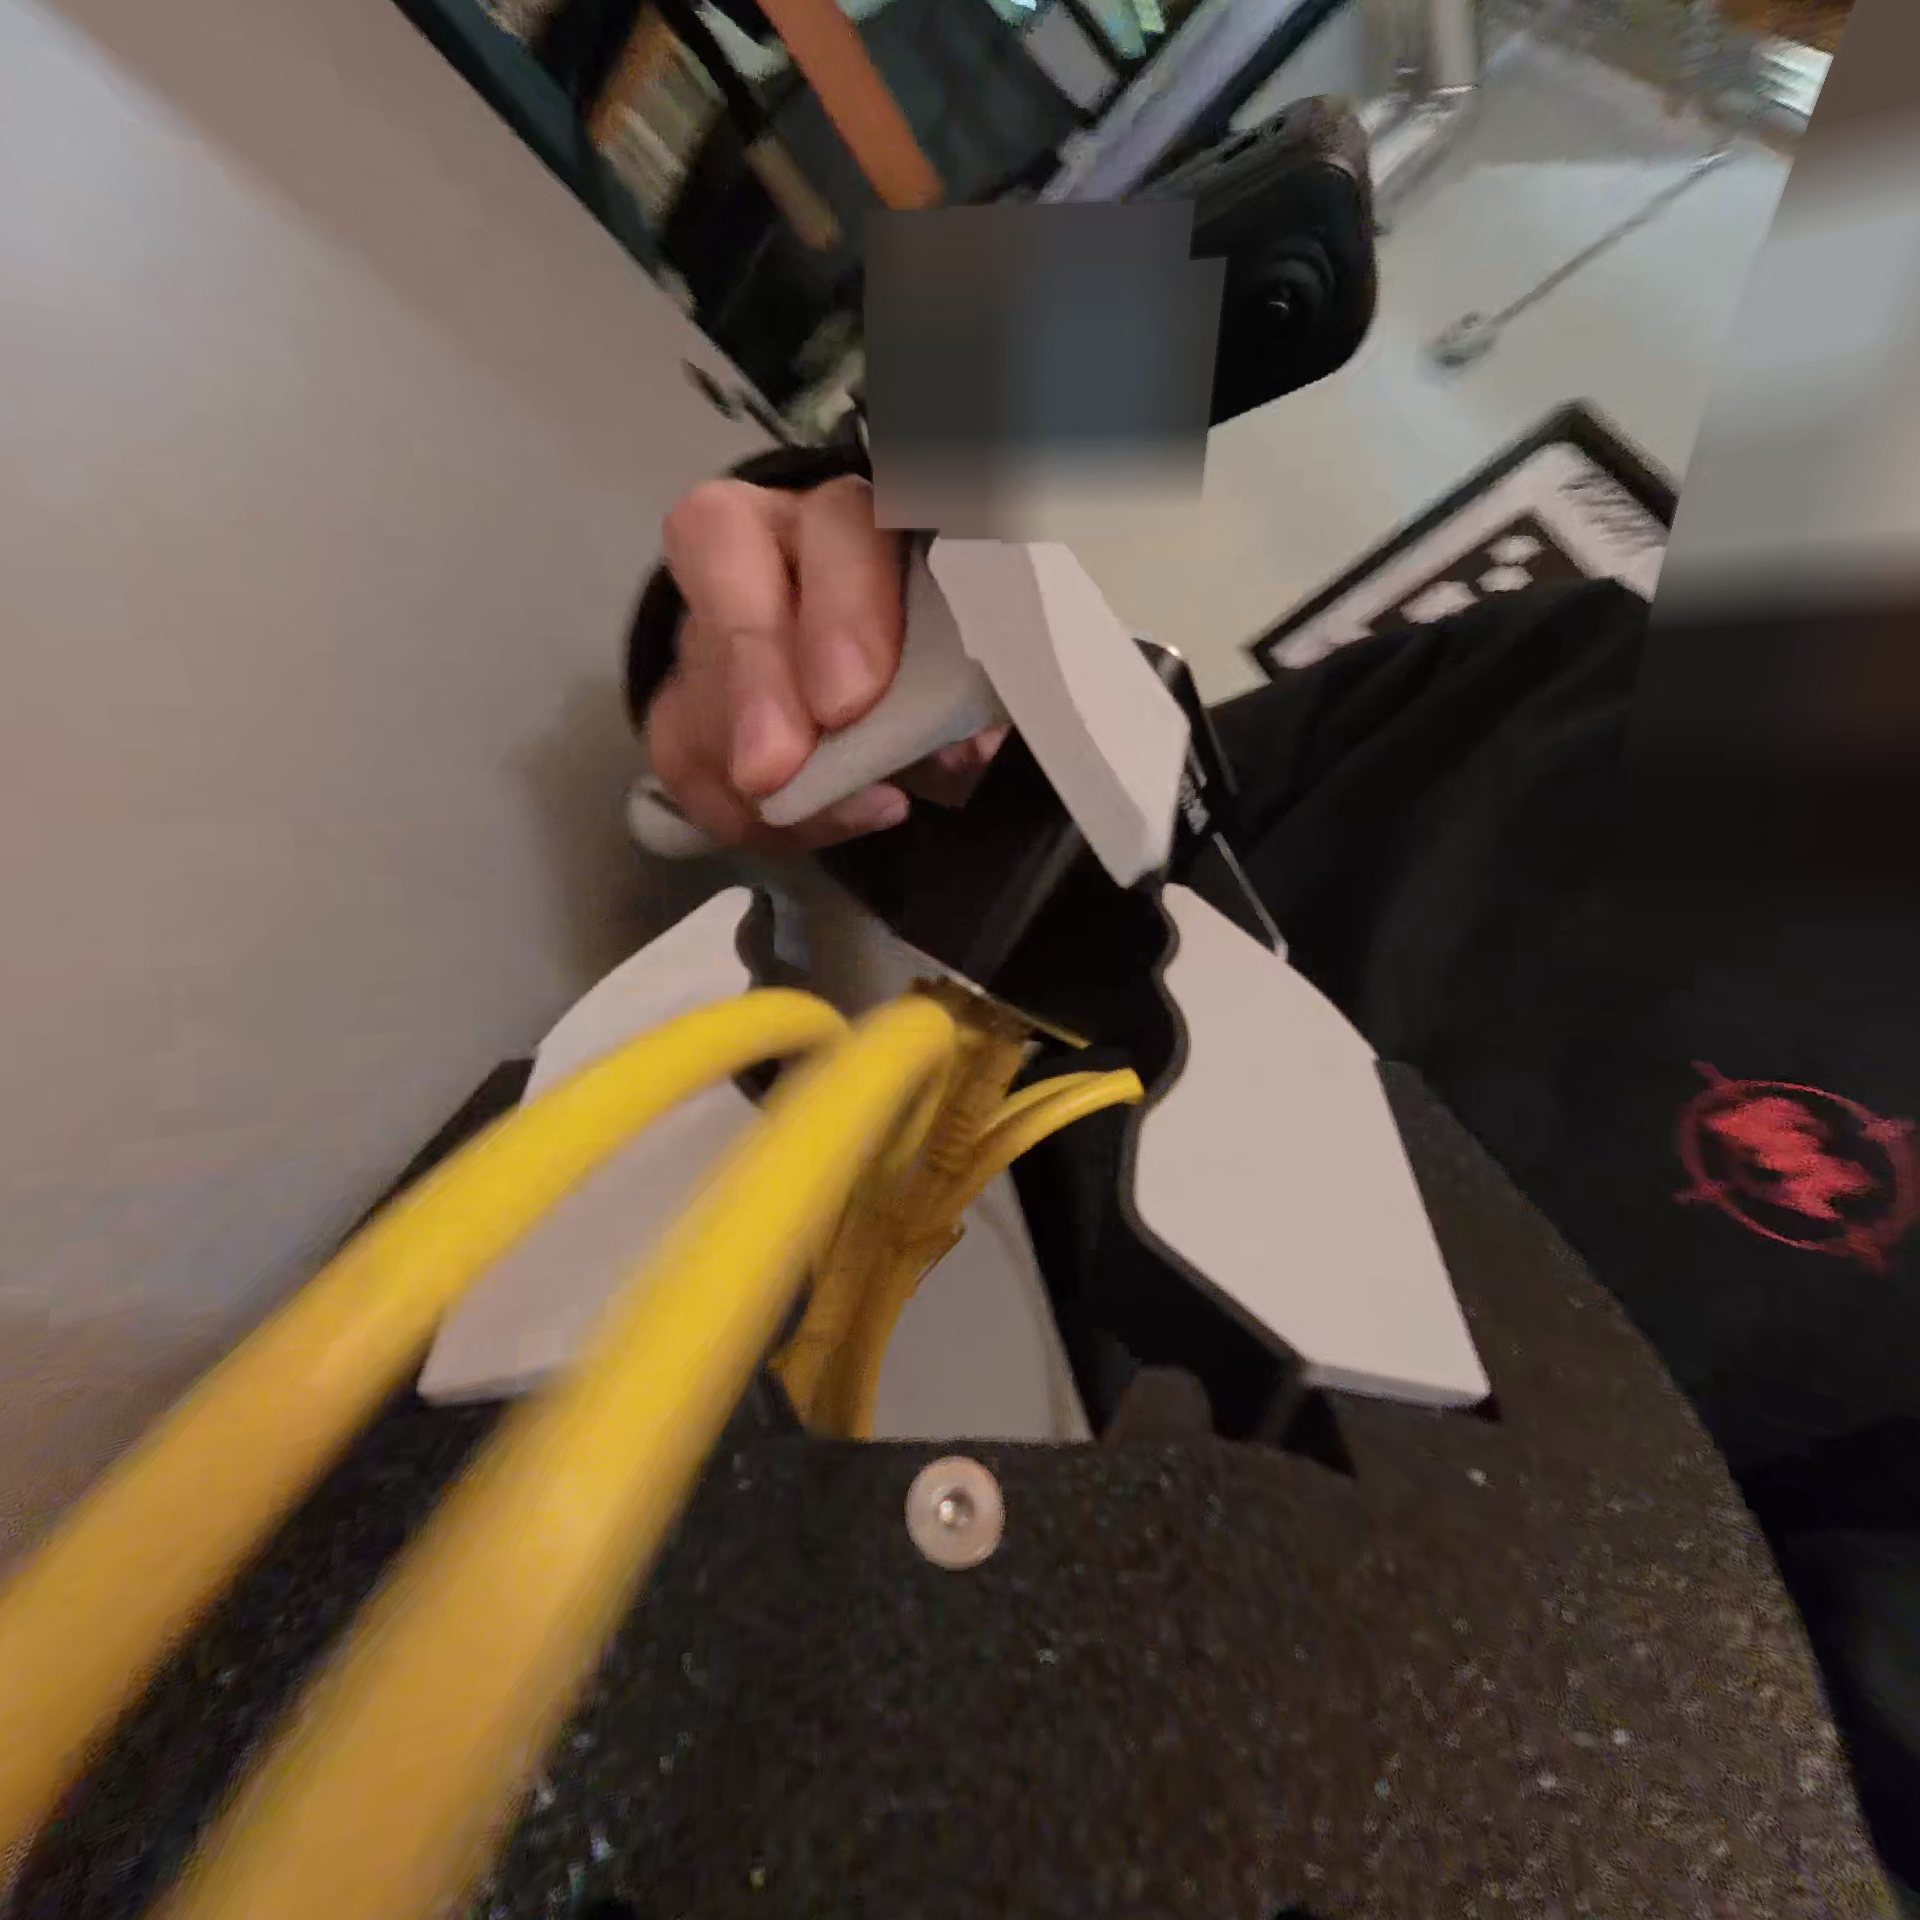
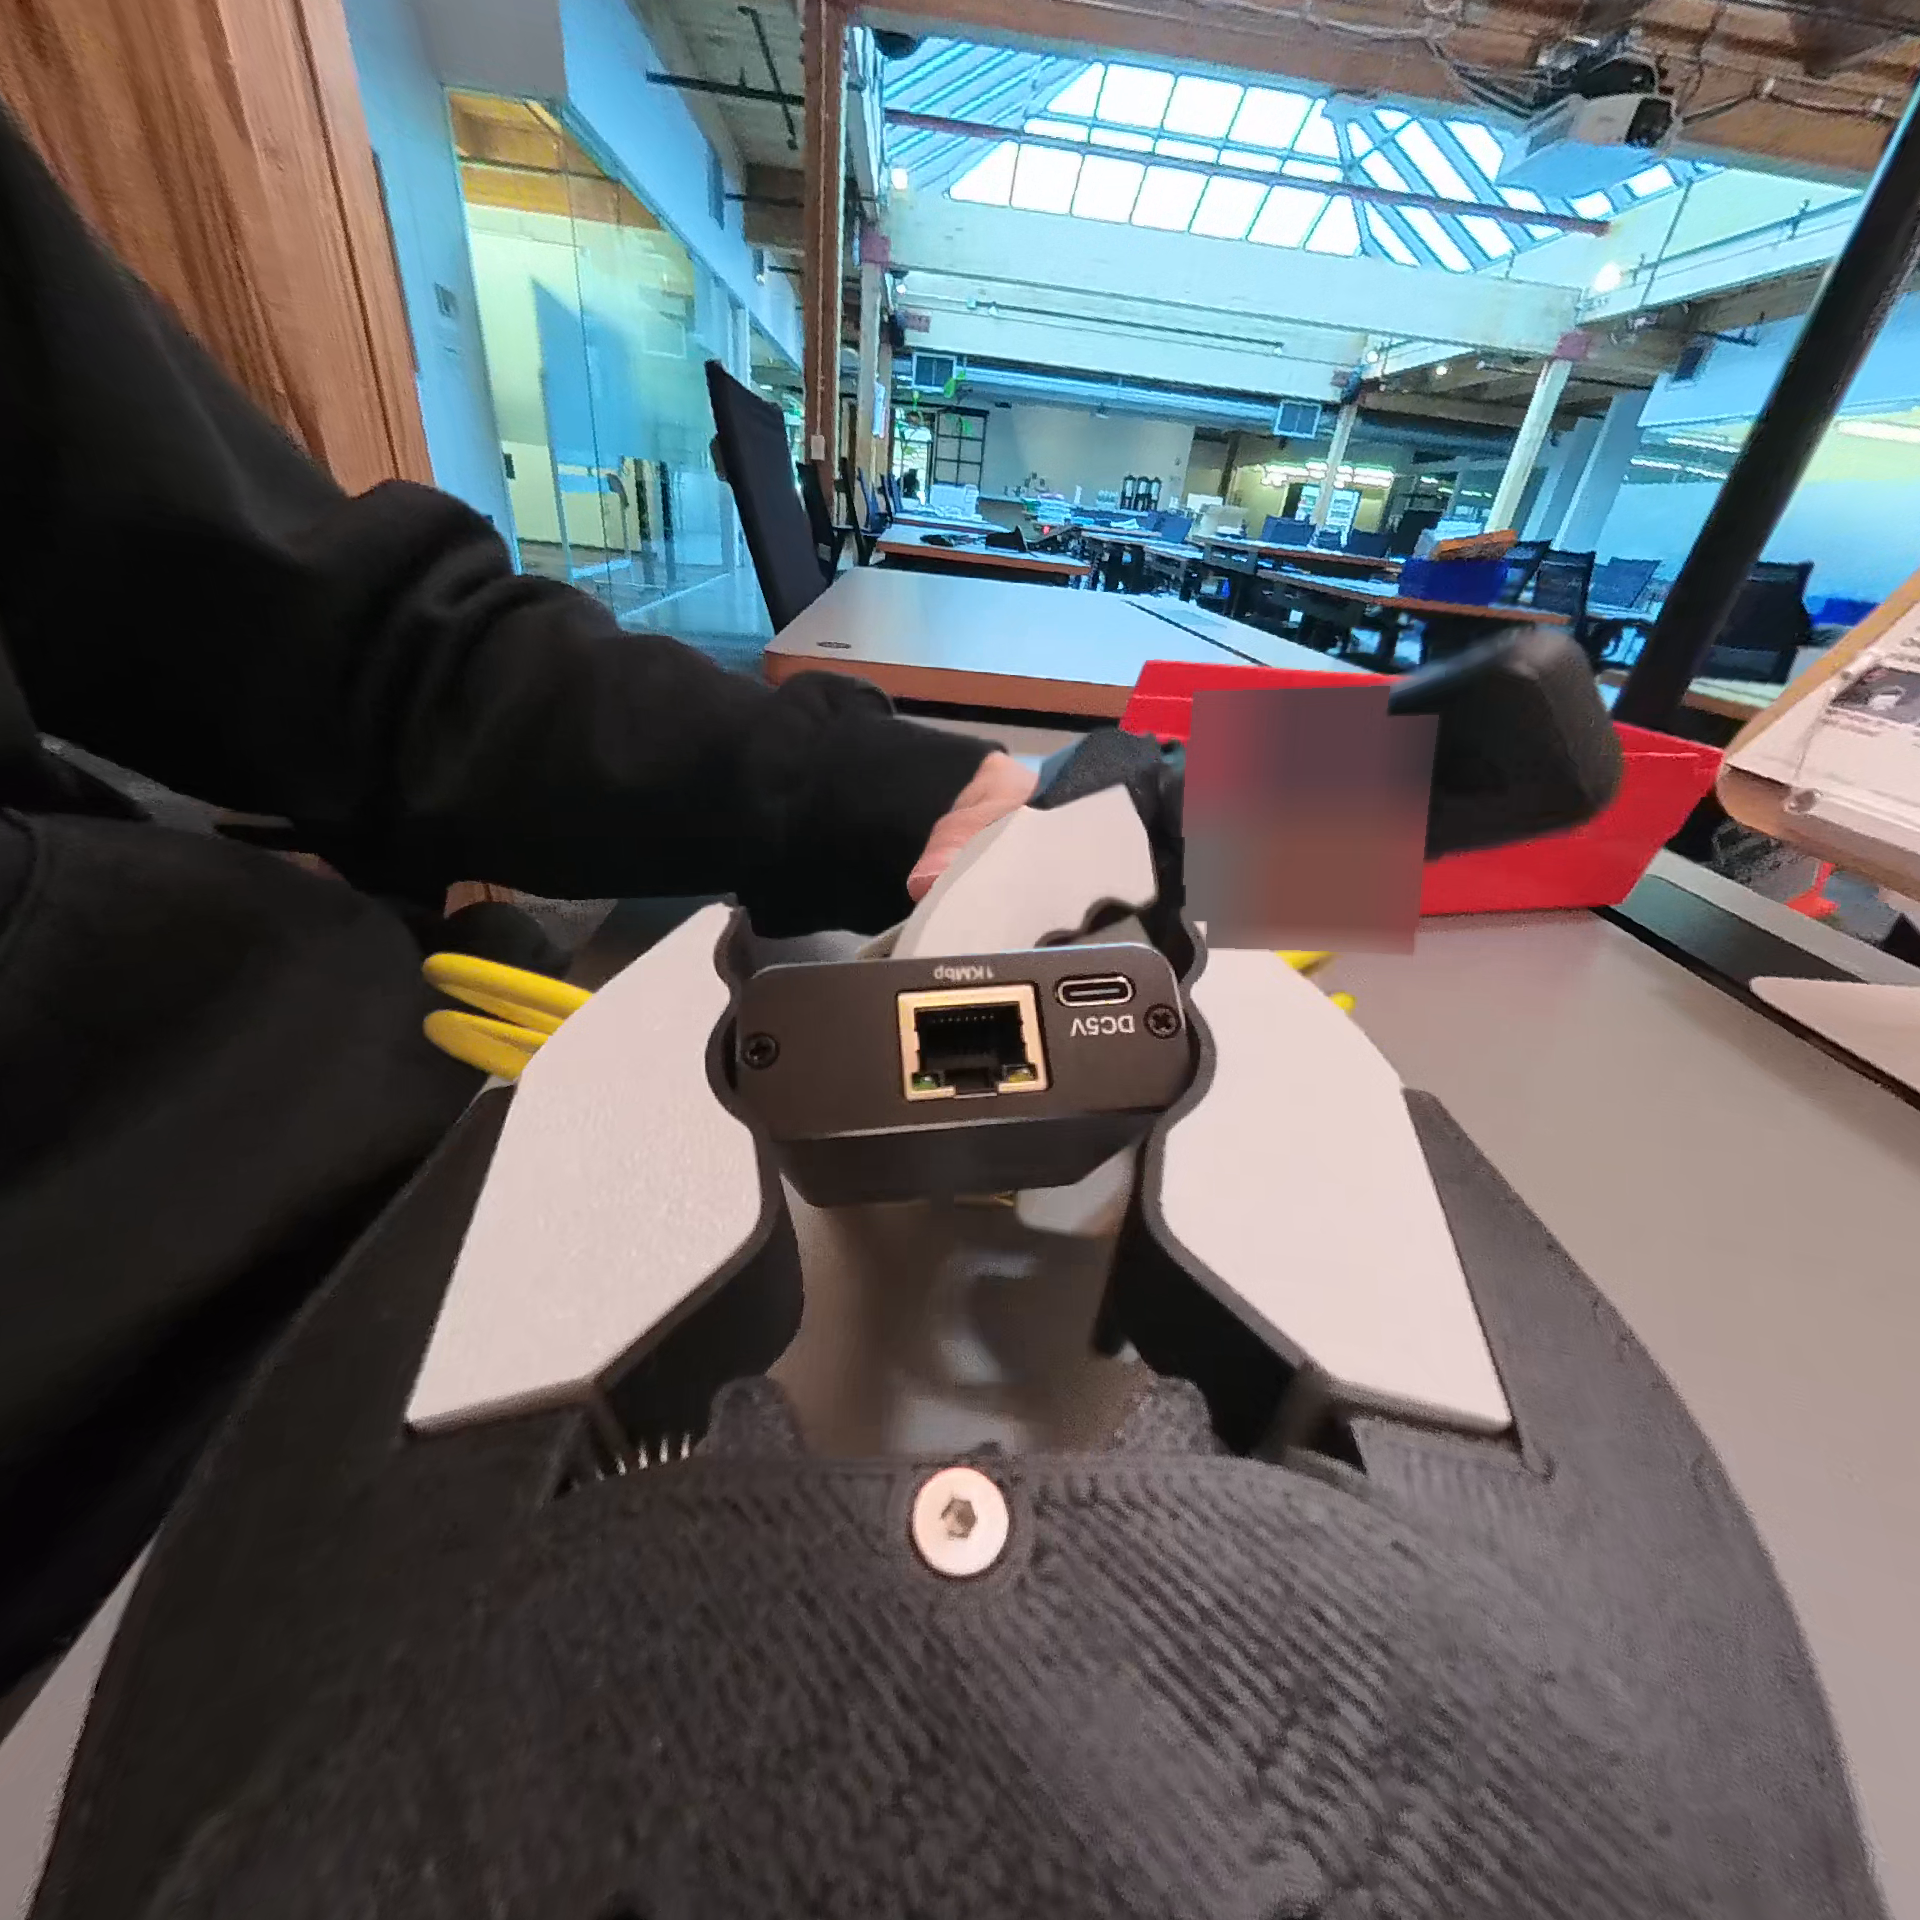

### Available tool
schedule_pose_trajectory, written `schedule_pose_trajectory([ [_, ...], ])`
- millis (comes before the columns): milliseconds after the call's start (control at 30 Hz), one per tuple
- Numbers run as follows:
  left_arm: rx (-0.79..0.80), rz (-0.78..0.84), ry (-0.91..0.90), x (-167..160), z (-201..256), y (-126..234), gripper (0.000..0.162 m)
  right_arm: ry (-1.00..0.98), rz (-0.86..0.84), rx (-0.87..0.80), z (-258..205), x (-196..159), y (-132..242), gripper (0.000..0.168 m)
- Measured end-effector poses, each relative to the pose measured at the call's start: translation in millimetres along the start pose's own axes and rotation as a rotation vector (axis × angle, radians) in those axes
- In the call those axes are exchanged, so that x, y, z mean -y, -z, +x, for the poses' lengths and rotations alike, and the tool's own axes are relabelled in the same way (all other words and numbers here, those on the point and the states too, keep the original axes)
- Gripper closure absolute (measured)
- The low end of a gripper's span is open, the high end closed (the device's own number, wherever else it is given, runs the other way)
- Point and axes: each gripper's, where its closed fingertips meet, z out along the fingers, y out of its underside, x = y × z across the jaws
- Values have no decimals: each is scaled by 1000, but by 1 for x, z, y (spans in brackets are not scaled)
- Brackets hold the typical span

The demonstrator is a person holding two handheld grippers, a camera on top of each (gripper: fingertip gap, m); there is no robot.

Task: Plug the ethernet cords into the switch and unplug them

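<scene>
My right gripper [image 2: 961, 997] is shut on a small black switch [image 2: 966, 1138] and holds it above the table. The switch's near end, with an empty ethernet port [image 2: 968, 1039], faces the right wrist camera. In the left wrist view, several yellow ethernet cords [image 1: 623, 1195] run over my left gripper. Their plugs [image 1: 971, 1122] sit in the gap between the fingers and reach the switch's far end [image 1: 997, 894]. My left gripper [image 1: 961, 935] has its jaws wide apart around the plugs. One of its white fingers [image 2: 1039, 862] shows behind the switch. A hand [image 1: 769, 665] holds the right gripper.
A red bin [image 2: 1558, 852] stands on the grey table [image 2: 1558, 1143] behind the switch. Papers on a board [image 2: 1849, 748] lie at the right, beside a black pole [image 2: 1766, 416]. A person's black sleeve [image 2: 520, 727] fills the left. Yellow cord loops [image 2: 499, 1008] lie below it.
</scene>
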Motion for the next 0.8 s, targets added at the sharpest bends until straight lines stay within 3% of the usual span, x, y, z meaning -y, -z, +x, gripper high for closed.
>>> schedule_pose_trajectory([
  [67, -152, -20, 60, -4, 13, -8, 101, 18, -19, 0, -1, -1, -4, 91],
  [100, -206, -16, 67, -4, 18, -11, 111, 18, -18, 4, -2, -1, -5, 91],
  [167, -231, 13, 42, 1, 21, -12, 117, 24, -1, -8, 0, 1, -2, 92],
  [300, -161, -26, 137, 1, 16, -9, 120, 16, -14, -16, 2, -4, 3, 92],
  [433, -6, -110, 261, -4, 14, 0, 126, 57, -134, -33, 2, -23, 3, 92],
  [567, 101, -181, 319, -4, 20, 11, 131, 61, -126, -54, 4, -23, -4, 92],
  [800, 149, -286, 359, -8, 30, 21, 132, 131, -29, -78, 2, -12, -16, 92],
])
